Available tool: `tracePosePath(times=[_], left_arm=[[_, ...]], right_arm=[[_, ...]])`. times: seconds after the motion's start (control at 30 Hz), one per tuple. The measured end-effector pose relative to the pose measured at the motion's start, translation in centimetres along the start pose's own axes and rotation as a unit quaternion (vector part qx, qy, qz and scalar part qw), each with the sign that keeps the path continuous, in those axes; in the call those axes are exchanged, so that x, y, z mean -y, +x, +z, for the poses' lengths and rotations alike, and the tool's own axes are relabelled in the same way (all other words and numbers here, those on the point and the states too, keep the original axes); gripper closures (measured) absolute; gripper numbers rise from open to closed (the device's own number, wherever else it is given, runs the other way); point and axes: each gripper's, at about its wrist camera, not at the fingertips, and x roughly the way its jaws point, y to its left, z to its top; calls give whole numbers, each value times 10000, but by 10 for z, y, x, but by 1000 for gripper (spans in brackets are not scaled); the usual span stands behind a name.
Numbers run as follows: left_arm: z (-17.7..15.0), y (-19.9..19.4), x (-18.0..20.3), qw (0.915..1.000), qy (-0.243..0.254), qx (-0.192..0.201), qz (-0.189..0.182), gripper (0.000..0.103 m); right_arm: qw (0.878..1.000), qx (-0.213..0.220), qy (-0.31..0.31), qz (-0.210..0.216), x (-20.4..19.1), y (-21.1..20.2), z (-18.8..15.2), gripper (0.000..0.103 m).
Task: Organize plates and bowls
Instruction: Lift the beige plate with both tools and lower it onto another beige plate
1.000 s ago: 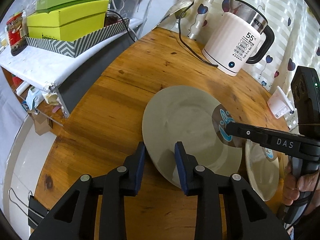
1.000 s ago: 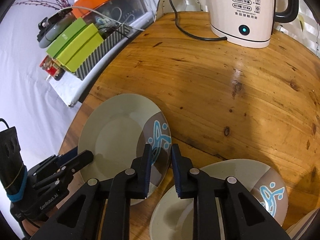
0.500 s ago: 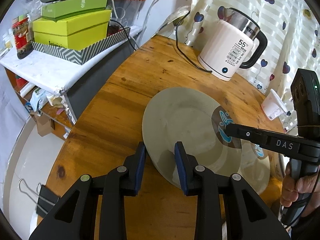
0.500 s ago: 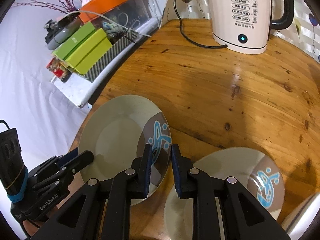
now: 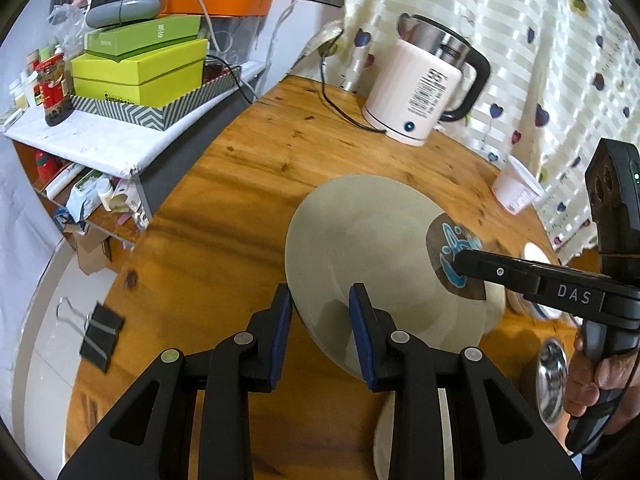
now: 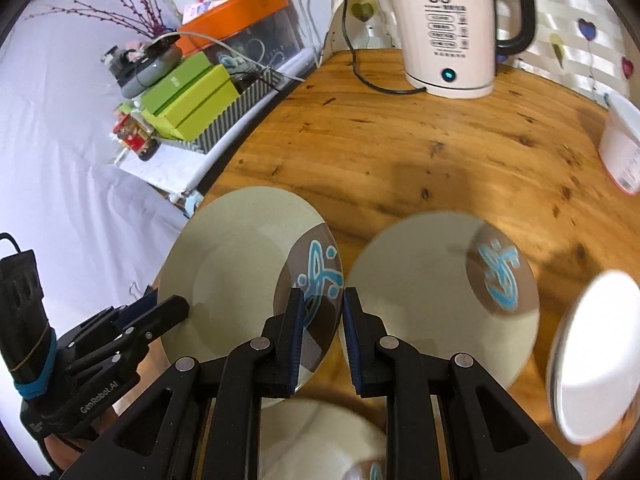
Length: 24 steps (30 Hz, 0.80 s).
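A beige plate [image 5: 368, 248] with a brown patch and a blue motif hangs tilted above the wooden table [image 5: 248, 184], held from two sides. My left gripper [image 5: 320, 308] is shut on its plain rim. My right gripper [image 6: 323, 308] is shut on the rim at the motif side of that same plate [image 6: 240, 264]. In the left wrist view the right gripper [image 5: 464, 268] reaches in from the right. A second matching plate [image 6: 432, 292] lies flat on the table to the right. Beneath my right gripper's fingers shows part of another beige dish [image 6: 320, 436].
A white kettle [image 6: 444, 28] with a cord stands at the back, and a white cup [image 6: 620, 148] at the far right. A white bowl [image 6: 592, 352] and a small steel bowl [image 5: 554, 380] sit at the right. A binder clip [image 5: 100, 332] lies beyond the table's left edge. Green boxes [image 5: 140, 72] fill the shelf.
Both grippers have risen and moved with the plate held between them. The table has dropped away below, and the white bowl and a lower dish have come into view.
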Motion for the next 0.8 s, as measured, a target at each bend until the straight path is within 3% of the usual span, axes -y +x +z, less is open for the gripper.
tracePosePath(times=[0.4, 0.8], left_arm=[[-50, -23, 33, 9993, 316, -138, -154, 72], [-86, -30, 48, 9982, 468, -306, -221, 72]], right_arm=[[9995, 56, 281, -131, 16, -37, -67, 84], [9985, 15, 491, -243, 24, -47, -112, 84]])
